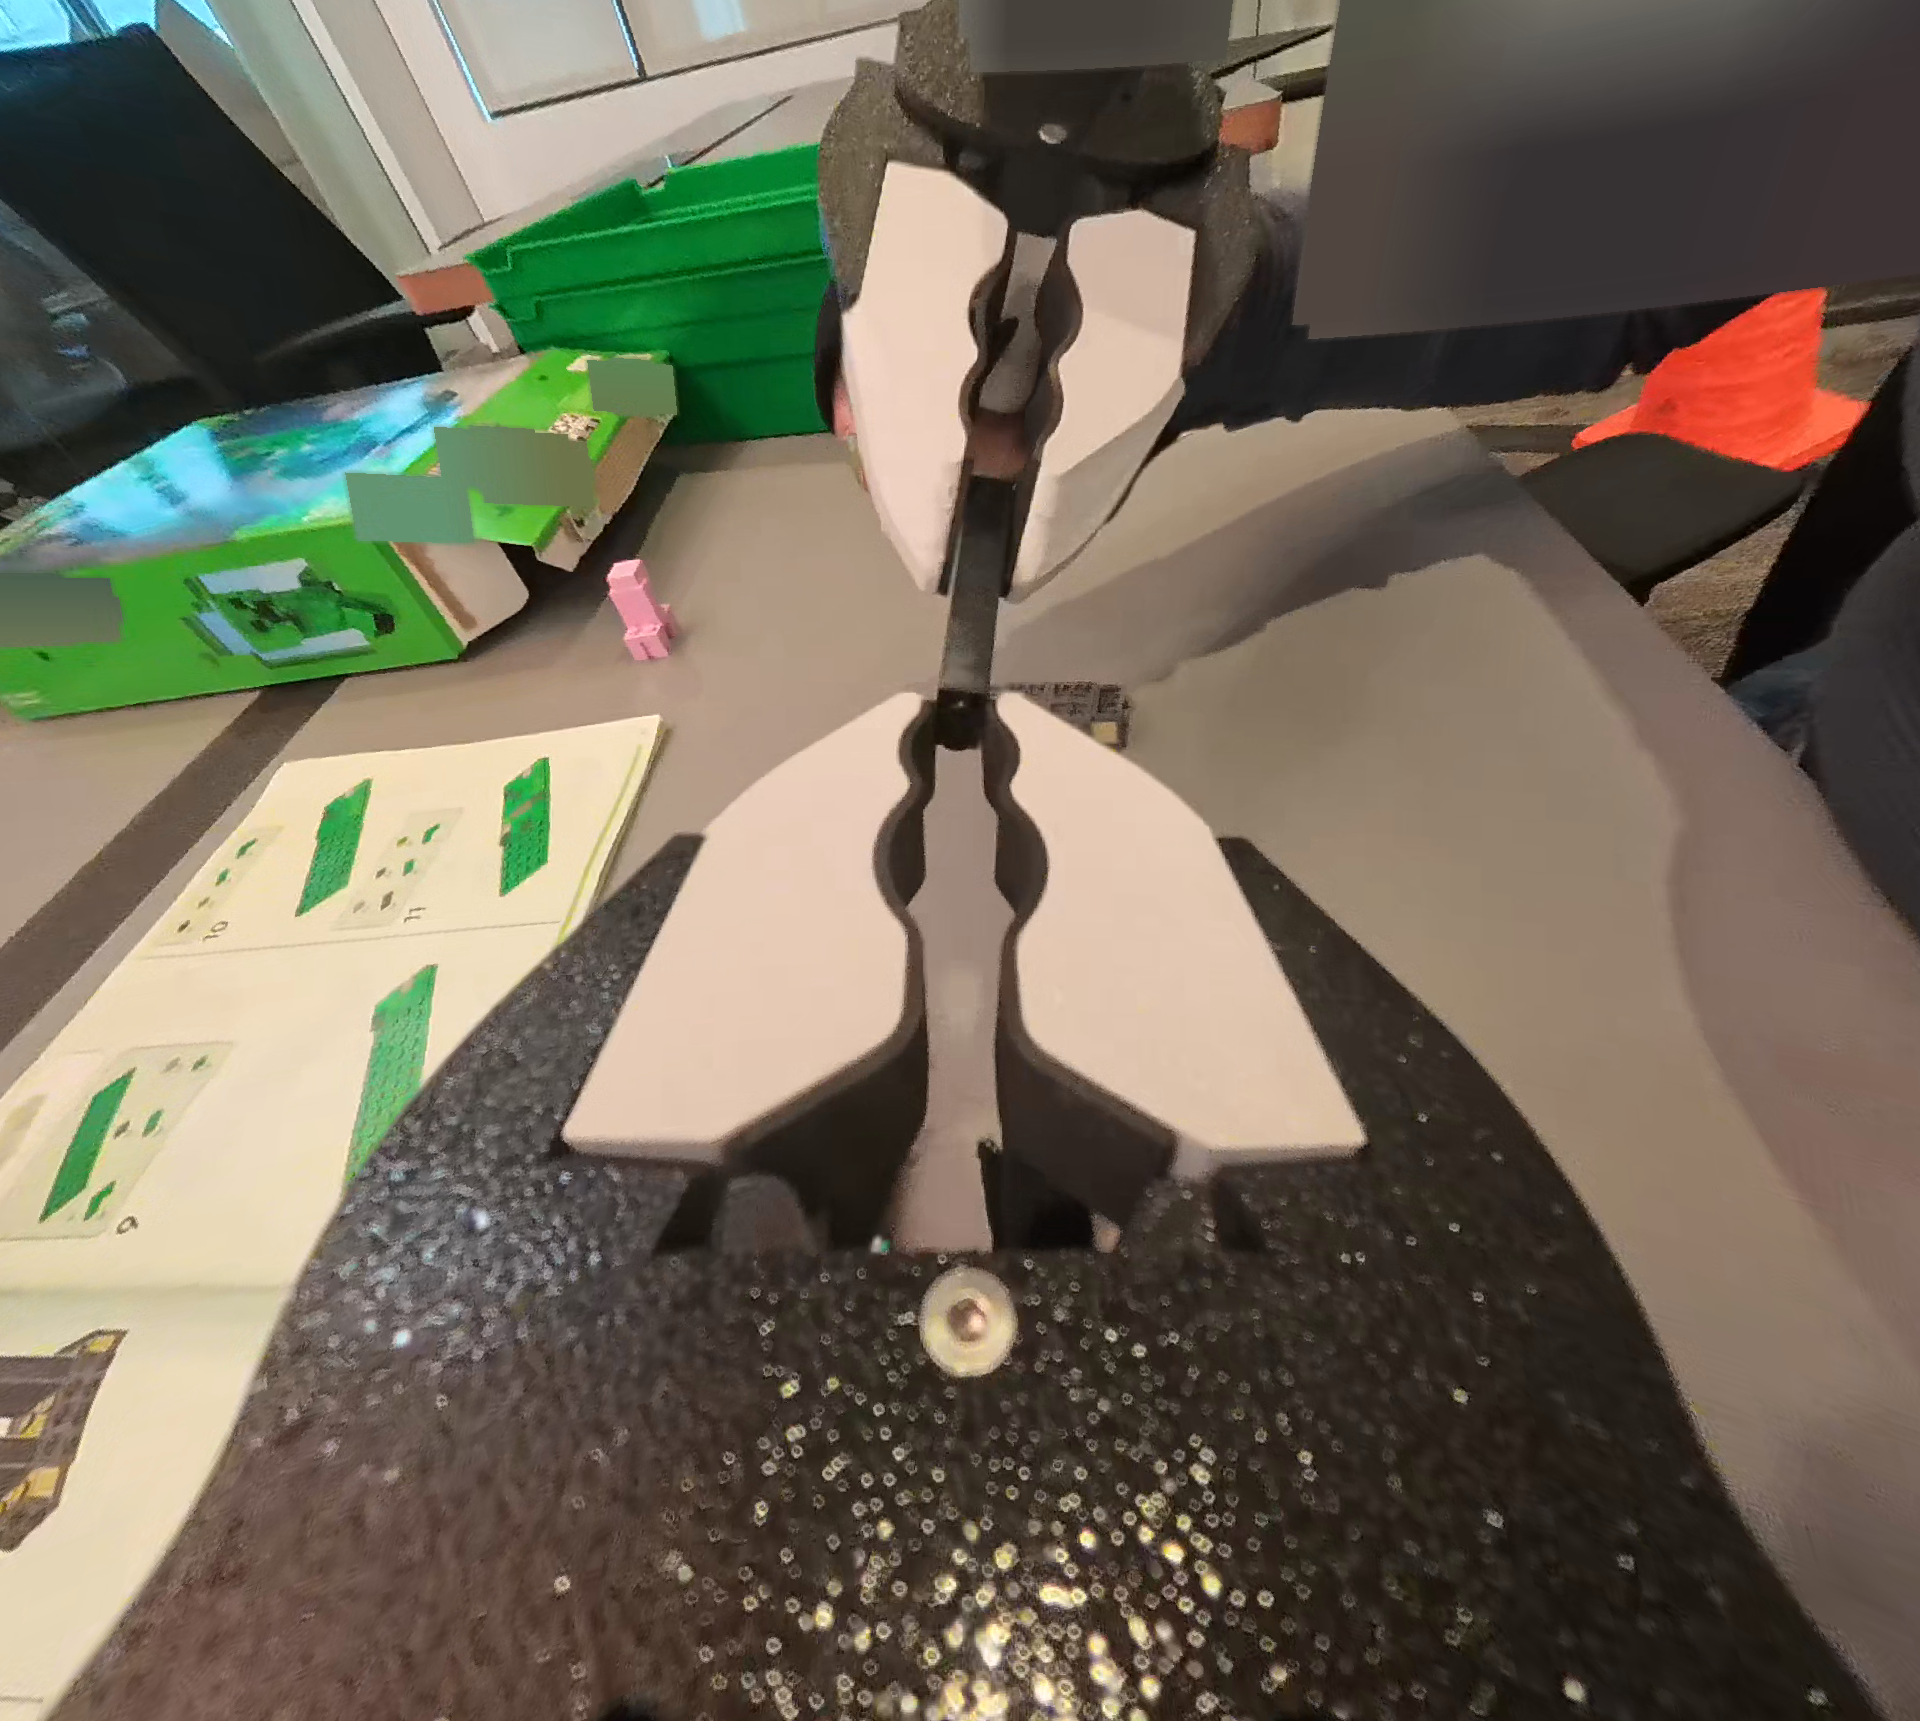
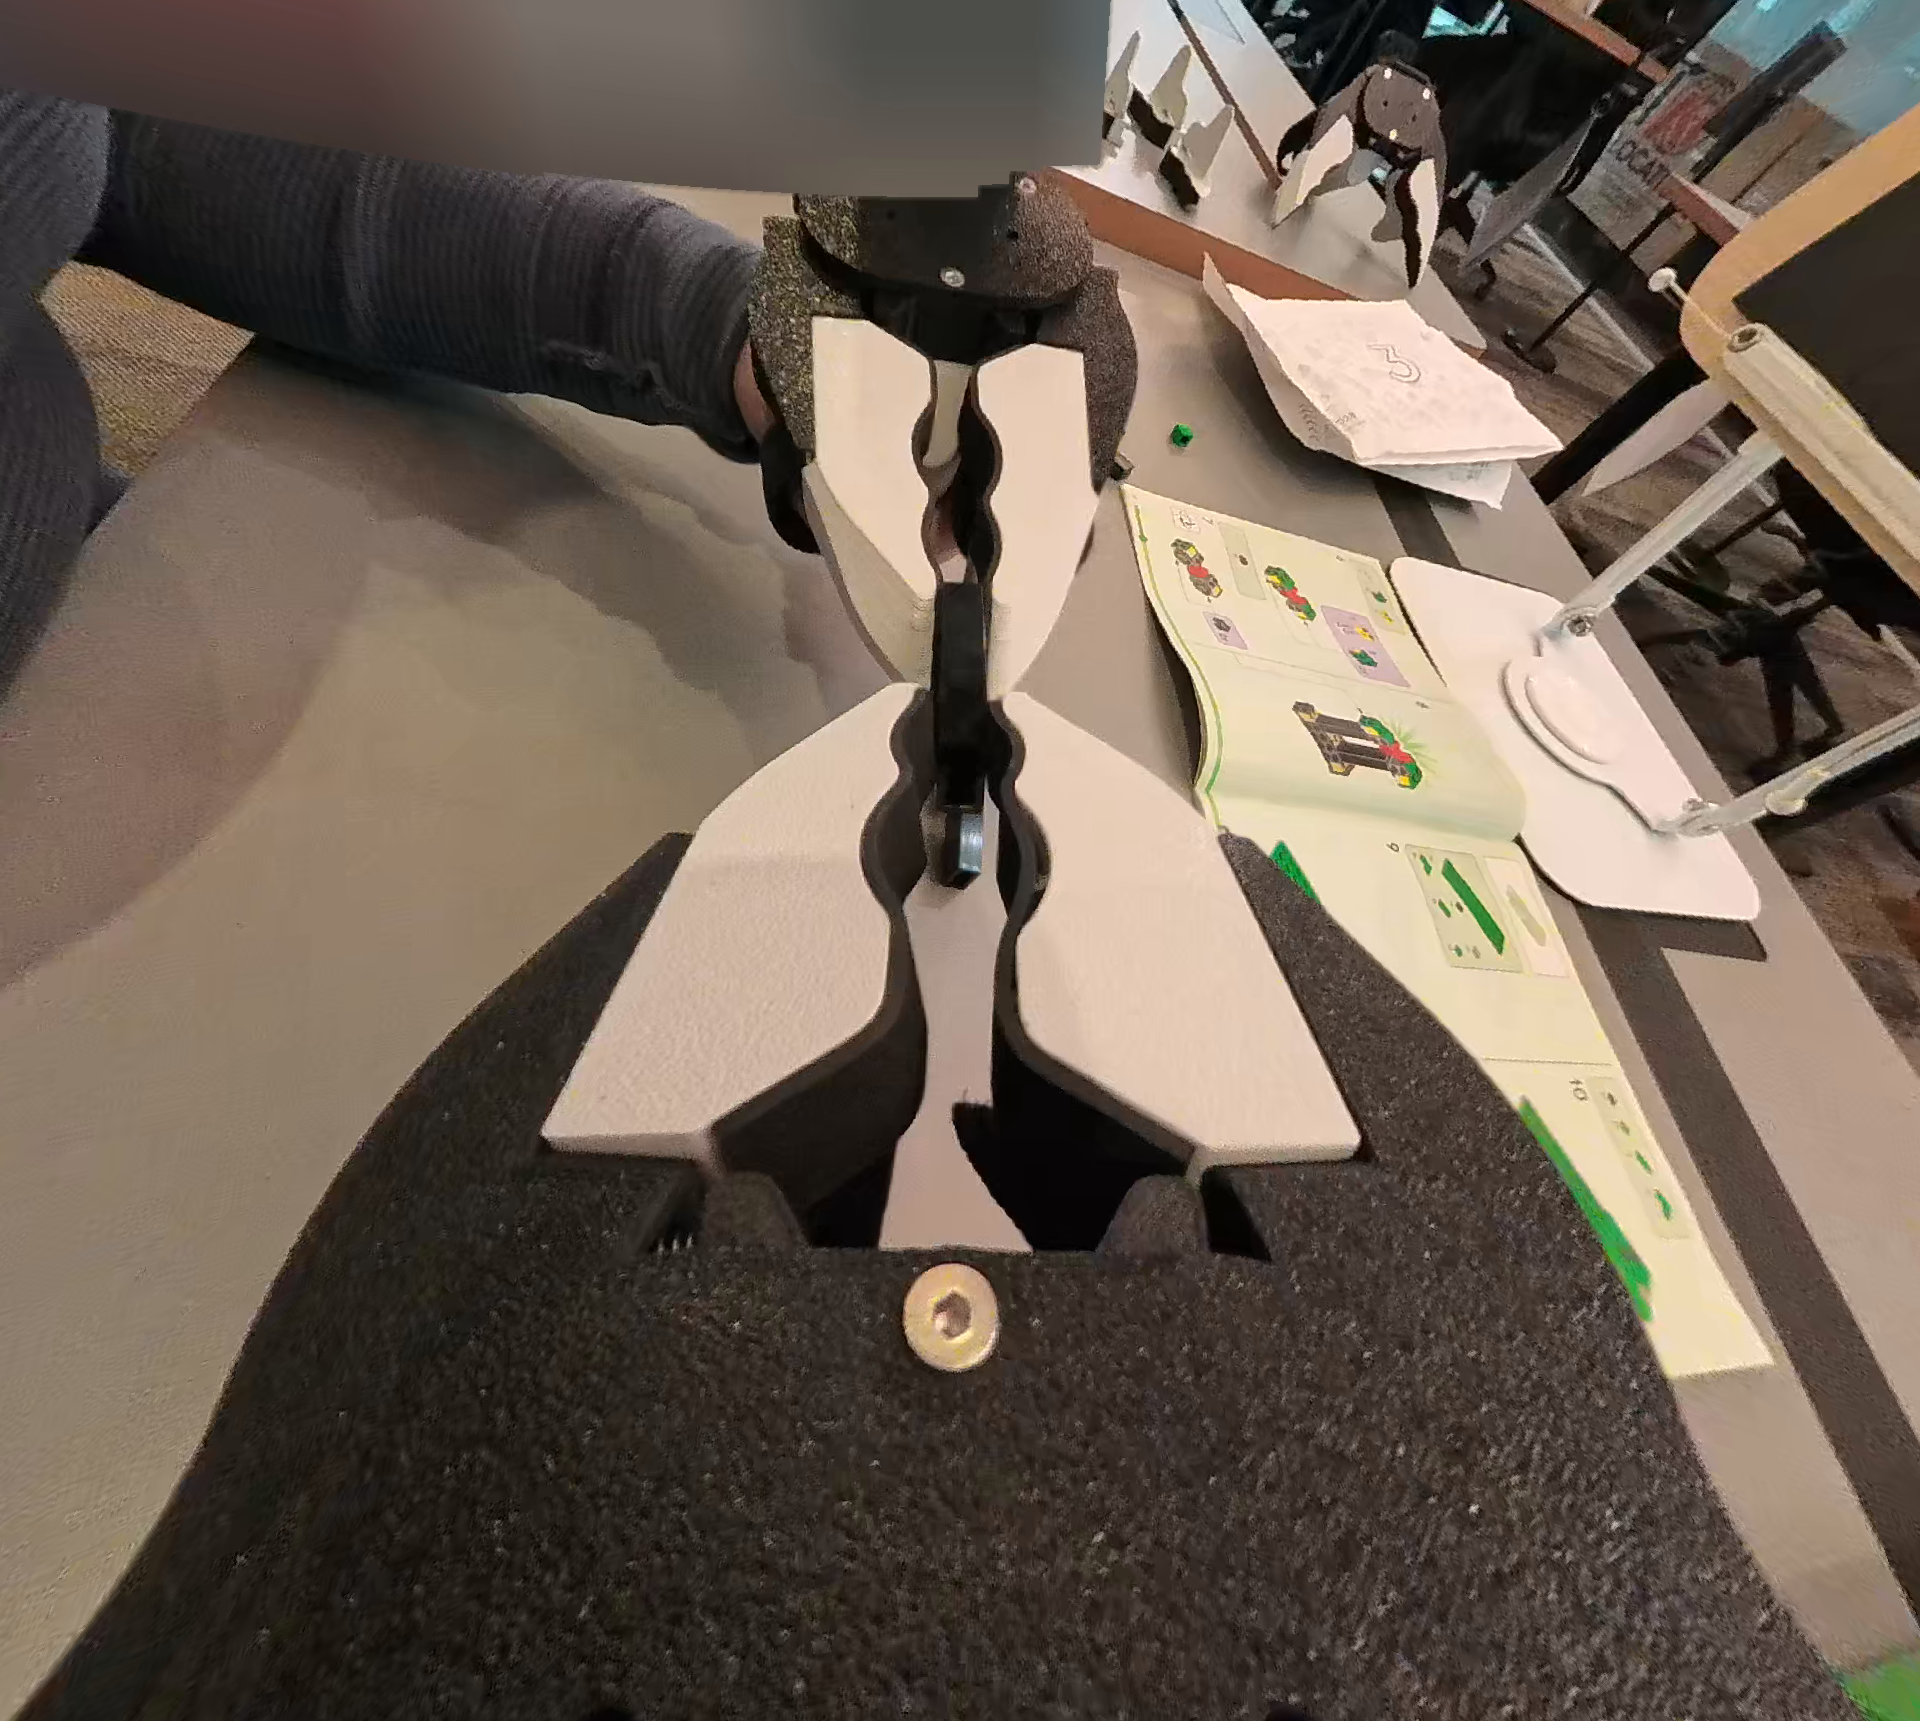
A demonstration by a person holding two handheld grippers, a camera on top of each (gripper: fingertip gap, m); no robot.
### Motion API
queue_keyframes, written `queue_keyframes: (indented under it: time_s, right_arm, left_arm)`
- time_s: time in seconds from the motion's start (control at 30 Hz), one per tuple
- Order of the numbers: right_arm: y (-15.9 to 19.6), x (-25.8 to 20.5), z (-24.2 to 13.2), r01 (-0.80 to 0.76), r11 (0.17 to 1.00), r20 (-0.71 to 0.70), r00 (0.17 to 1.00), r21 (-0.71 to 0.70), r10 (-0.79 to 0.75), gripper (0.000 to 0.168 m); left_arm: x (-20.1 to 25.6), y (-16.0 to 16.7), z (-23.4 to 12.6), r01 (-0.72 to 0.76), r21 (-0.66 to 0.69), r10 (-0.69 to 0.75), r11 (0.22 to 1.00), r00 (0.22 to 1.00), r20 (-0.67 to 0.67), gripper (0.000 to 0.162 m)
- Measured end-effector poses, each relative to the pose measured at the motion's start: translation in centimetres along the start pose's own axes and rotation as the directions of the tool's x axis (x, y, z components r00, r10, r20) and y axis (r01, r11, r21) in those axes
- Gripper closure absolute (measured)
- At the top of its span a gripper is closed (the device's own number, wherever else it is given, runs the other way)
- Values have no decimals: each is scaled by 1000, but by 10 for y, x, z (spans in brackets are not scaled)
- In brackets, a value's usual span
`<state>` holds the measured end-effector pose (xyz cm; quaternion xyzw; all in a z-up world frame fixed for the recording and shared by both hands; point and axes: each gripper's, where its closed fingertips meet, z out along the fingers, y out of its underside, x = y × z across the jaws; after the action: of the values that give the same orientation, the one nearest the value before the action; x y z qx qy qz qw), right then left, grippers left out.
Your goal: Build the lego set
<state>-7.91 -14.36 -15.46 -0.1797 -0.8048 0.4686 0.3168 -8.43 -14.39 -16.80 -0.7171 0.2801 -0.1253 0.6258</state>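
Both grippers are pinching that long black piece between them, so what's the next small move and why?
Probably press the two ends gently together along the piece's length. The left gripper and right gripper face tip to tip, both shut on the black piece, held above the table; whether it is one part or two joining is unclear.

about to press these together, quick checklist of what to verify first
1. Left gripper shut on long thin black lego piece: ok.
2. Right gripper shut on the same piece: ok.
3. Grippers face each other tip to tip: ok.
4. Small dark block between the right fingers, seated or not: cannot tell.
5. Open pale green instruction booklet in view on the grey table: ok.
6. Pink lego figure stands apart from the grippers: ok.
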Motion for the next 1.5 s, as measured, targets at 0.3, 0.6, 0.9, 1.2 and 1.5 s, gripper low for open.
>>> queue_keyframes:
  time_s: [0.3, 0.6, 0.9, 1.2, 1.5]
  right_arm:
    - [7, -3, 2, 5, 1000, 44, 999, 12, -5, 160]
    - [27, -3, 5, -1, 995, 65, 998, -102, 7, 160]
    - [53, 21, 11, 42, 987, -8, 999, -153, -44, 160]
    - [81, 39, 41, -7, 990, 37, 999, -144, 12, 160]
    - [91, 40, 55, -67, 988, 95, 992, -139, 81, 160]
  left_arm:
    - [3, 6, 8, 10, -45, -10, 999, 1000, 2, 155]
    - [0, 17, 16, -11, -138, 13, 990, 1000, 14, 154]
    - [-46, 67, -40, 120, -350, -26, 929, 965, 262, 91]
    - [-43, 121, -41, 22, -534, -46, 845, 998, -32, 82]
    - [-35, 122, -28, 86, -506, -158, 858, 982, -101, 96]
